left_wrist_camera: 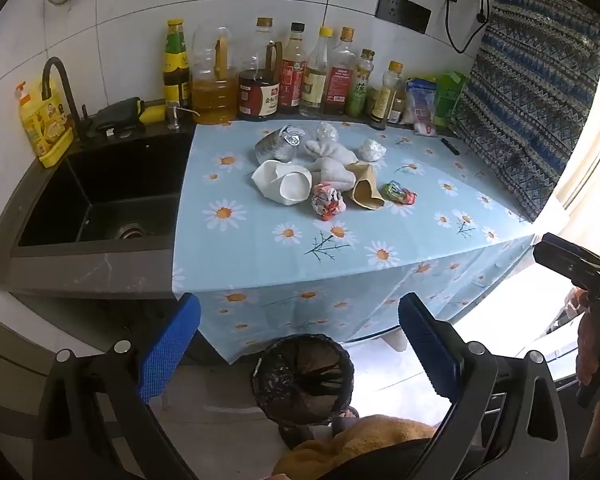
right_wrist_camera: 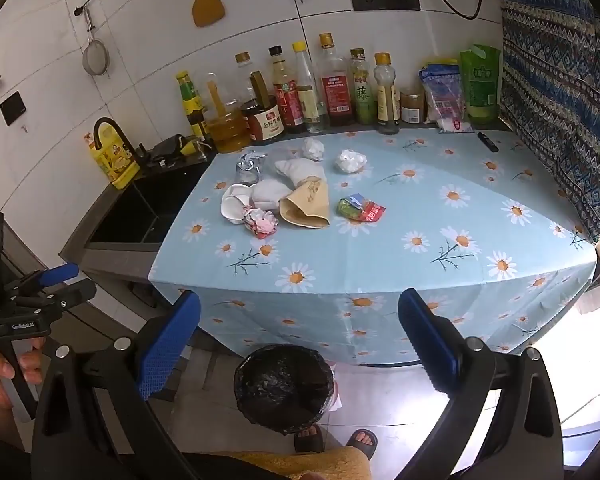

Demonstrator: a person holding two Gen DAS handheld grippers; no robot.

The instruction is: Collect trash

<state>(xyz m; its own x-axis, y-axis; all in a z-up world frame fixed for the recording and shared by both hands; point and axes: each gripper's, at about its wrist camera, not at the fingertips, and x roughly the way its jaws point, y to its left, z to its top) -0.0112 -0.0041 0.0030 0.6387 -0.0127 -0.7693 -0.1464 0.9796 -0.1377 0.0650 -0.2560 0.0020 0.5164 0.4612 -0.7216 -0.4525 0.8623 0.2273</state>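
Crumpled paper, cups and wrappers, the trash [right_wrist_camera: 284,196], lie heaped on the bench [right_wrist_camera: 420,248] toward its eleven o'clock corner, the lined bin [right_wrist_camera: 284,388] on the floor at six, so each spread, empty tool, left [left_wrist_camera: 300,344] and right [right_wrist_camera: 300,344], should probably pinch one outlying piece squarely.
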